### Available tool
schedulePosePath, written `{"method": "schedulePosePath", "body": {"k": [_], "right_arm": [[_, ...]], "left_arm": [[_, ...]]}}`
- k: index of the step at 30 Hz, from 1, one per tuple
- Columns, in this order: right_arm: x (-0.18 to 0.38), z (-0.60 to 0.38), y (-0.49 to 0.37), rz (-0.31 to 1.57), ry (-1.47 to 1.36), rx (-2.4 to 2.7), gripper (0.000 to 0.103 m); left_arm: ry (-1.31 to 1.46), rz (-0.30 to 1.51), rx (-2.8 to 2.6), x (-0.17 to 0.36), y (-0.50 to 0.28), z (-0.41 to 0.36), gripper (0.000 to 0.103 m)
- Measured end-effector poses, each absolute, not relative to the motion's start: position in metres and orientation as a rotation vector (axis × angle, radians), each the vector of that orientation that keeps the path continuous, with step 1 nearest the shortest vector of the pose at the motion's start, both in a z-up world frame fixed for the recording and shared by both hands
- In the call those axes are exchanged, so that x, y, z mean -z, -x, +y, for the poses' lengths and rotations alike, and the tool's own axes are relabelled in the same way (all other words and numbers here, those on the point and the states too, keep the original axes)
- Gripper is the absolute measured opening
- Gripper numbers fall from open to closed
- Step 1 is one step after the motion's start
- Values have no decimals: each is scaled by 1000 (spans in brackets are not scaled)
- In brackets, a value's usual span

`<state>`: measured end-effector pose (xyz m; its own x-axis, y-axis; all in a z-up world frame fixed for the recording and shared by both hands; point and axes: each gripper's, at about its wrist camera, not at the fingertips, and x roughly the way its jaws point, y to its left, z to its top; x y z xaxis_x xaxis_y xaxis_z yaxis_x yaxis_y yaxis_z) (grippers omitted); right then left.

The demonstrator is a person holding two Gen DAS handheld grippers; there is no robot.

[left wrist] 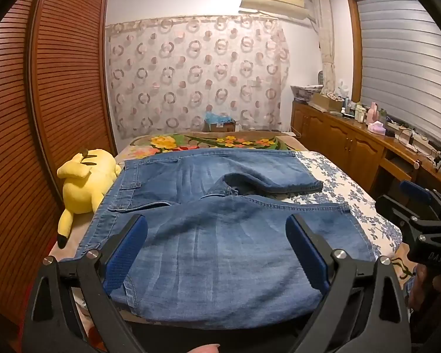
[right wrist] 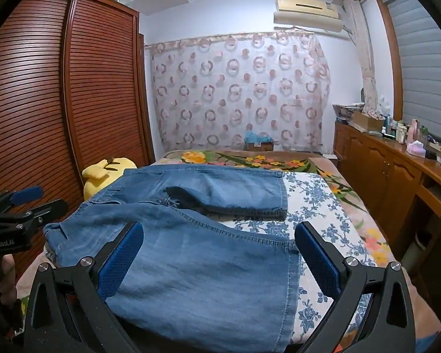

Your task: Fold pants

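Two grippers hang over the near edge of the bed, both with jaws spread wide and nothing between the blue pads. The left gripper [left wrist: 217,235] is above the waist end of the pants [left wrist: 208,206]. The right gripper [right wrist: 220,244] is above the hem end of the near leg; its right pad is over the flowered sheet [right wrist: 323,206], beside the hem. I cannot tell whether any pad touches the cloth.

The pants are blue denim shorts, lying flat across the sheet with the waistband to the left and both legs pointing right. The far leg lies apart from the near one, with a gap at the crotch. A yellow plush toy [left wrist: 85,182] lies just beside the waistband, against the slatted wooden wardrobe [left wrist: 58,88]. Behind the pants there is a bright floral blanket [left wrist: 208,141], then a curtain with rings [left wrist: 197,70]. A wooden cabinet [left wrist: 347,141] with small bottles stands at the right.
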<state>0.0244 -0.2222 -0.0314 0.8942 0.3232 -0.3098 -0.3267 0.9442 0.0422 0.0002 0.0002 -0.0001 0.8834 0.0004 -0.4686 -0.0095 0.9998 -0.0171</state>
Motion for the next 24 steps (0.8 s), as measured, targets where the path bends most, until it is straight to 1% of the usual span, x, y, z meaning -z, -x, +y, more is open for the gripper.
{"method": "schedulePosePath", "body": {"k": [24], "right_arm": [[30,-224,-20,314,-3,-320,103]], "left_arm": [[11,476,-11,-4,2,1,96]]}}
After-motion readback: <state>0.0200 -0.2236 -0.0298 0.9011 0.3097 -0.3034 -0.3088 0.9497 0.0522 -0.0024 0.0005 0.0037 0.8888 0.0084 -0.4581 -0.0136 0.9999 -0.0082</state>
